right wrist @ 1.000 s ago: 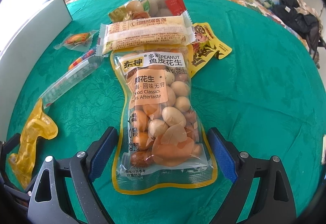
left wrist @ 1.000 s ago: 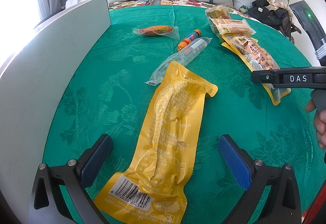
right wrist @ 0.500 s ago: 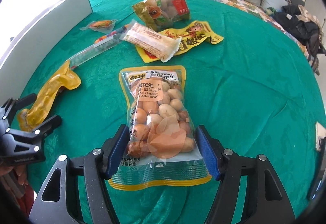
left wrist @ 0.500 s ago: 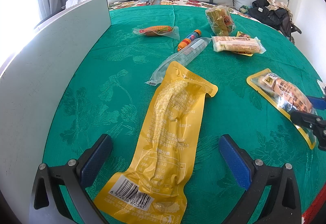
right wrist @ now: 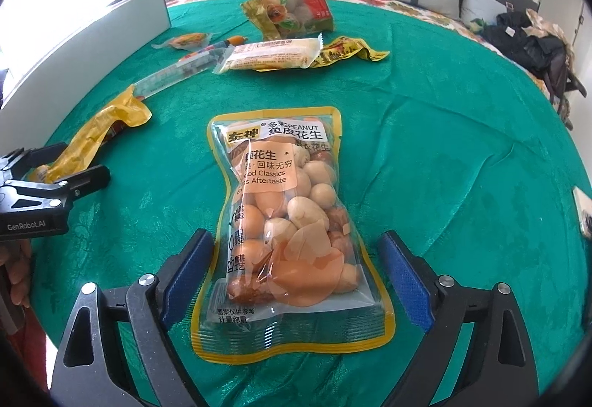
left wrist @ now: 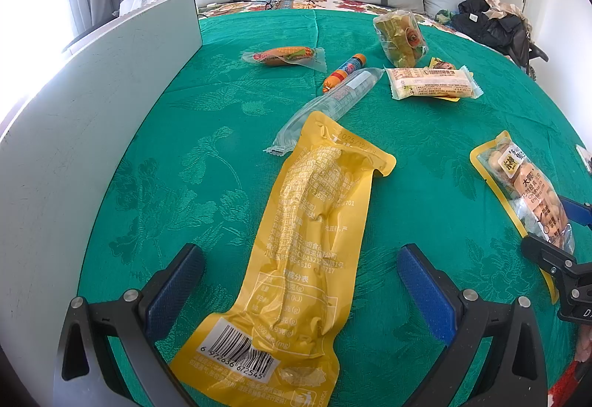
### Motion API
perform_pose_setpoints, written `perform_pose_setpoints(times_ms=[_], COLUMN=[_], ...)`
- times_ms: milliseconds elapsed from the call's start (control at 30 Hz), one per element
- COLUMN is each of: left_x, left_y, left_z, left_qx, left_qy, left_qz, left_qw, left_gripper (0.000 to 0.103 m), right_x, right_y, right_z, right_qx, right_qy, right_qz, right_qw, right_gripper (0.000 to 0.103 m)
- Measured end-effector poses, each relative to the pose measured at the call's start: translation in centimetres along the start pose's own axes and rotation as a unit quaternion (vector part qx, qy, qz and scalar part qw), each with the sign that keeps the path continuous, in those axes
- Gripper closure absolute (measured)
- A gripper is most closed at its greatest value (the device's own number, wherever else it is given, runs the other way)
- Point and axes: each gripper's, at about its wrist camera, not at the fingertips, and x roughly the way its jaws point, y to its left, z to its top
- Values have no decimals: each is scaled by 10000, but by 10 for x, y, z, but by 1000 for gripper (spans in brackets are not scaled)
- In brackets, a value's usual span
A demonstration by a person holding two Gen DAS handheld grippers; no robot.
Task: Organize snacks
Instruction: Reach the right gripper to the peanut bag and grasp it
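The right gripper (right wrist: 296,273) has just spread its fingers, which now stand clear on either side of the peanut bag (right wrist: 286,222) lying flat on the green bed cover (right wrist: 462,148). The left gripper (left wrist: 299,292), fingers also released, straddles the long yellow snack pouch (left wrist: 296,259) beside it.

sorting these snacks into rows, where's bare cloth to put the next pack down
The widest bare stretch of green cloth lies right of the peanut bag, out to the bed's edge. A narrower strip runs between the yellow pouch and the white board. It is crowded at the far middle, around the biscuit pack and clear tube pack.
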Motion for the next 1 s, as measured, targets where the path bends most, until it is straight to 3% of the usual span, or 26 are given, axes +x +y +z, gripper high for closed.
perform_pose_setpoints(times_ms=[833,900,1000], left_x=[0,1,8], left_y=[0,0,-2], left_z=[0,4,18], left_qx=[2,64,452], left_qy=[7,106,714], left_qz=[-6,-26,-254], left_qw=[10000,9999,9961], left_gripper=[0,0,0], right_x=[2,2,2], right_y=[0,1,0], right_z=[0,0,3], right_qx=[-7,-26,-118], right_qy=[-31,-20,120], right_qz=[6,12,54], right_qw=[10000,10000,9998], right_gripper=[7,7,8])
